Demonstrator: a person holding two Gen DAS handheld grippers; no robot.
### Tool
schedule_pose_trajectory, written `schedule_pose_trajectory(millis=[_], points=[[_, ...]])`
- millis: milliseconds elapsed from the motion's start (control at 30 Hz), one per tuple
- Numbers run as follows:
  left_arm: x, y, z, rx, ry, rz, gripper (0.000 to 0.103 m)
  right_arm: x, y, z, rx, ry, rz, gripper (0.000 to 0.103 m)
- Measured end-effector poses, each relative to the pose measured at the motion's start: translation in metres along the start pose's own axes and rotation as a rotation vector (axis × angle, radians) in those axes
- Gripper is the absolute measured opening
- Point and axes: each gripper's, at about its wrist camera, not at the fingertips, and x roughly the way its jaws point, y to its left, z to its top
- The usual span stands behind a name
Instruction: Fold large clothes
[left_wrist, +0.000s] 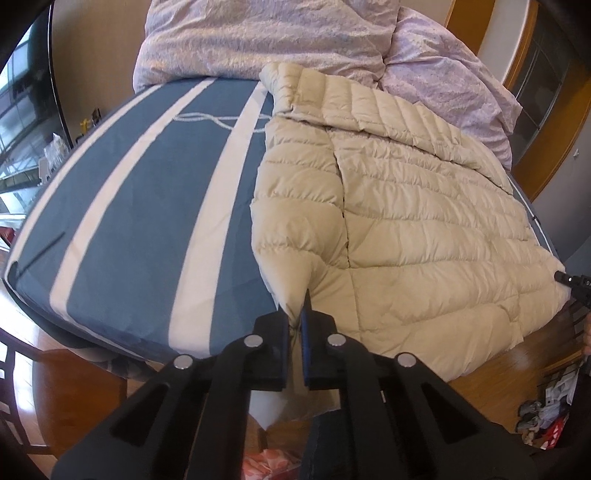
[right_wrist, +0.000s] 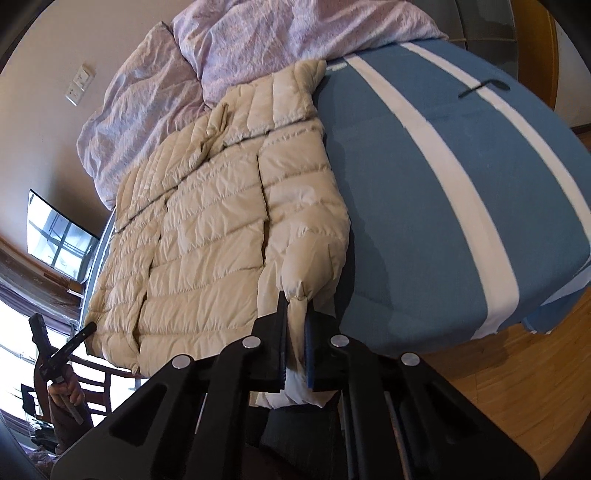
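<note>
Jacket (left_wrist: 424, 221), a pale beige quilted puffer, lies spread flat on the bed (left_wrist: 140, 206), filling 1 side of the mattress with its collar up against the rumpled lilac duvet (left_wrist: 258, 37) at the head end. Its hem runs along the foot edge of the bed and hangs slightly past it. In the left wrist view the left gripper (left_wrist: 295, 321) has its 2 jaws clenched on a bunched point of fabric at the jacket's near corner, just over the bed's foot edge, and white lining trails down between them. In the right wrist view the jacket (right_wrist: 207, 229) fills the left of the bed (right_wrist: 424, 184), and the right gripper (right_wrist: 295, 317) has its jaws pinched tight around the cuff of the sleeve (right_wrist: 314, 266), which lies along the jacket's side edge and ends at the foot of the mattress. Beside the jacket, the blue sheet with white stripes stretches bare and flat from the jacket's side edge to the far side of the bed. Wooden floor (right_wrist: 517, 350) shows beyond the bed's corner. The duvet (right_wrist: 295, 33) touches the collar and 1 shoulder.
</note>
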Motion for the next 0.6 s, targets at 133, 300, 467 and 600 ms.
schedule_pose_trajectory(millis=[133, 300, 467, 600], points=[[-0.007, -0.002, 0.009, 0.009, -0.023, 0.017, 0.005, -0.005, 0.01, 0.011, -0.022, -0.034, -0.015, 0.007], [-0.015, -0.004, 0.024, 0.02, -0.063, 0.044, 0.005, -0.007, 0.021, 0.027, -0.053, -0.067, -0.034, 0.007], [-0.021, -0.007, 0.049, 0.025, -0.113, 0.079, 0.005, -0.003, 0.036, 0.051, -0.085, -0.1, -0.059, 0.007], [-0.021, -0.009, 0.072, 0.031, -0.145, 0.102, 0.005, 0.004, 0.046, 0.069, -0.102, -0.119, -0.084, 0.007]])
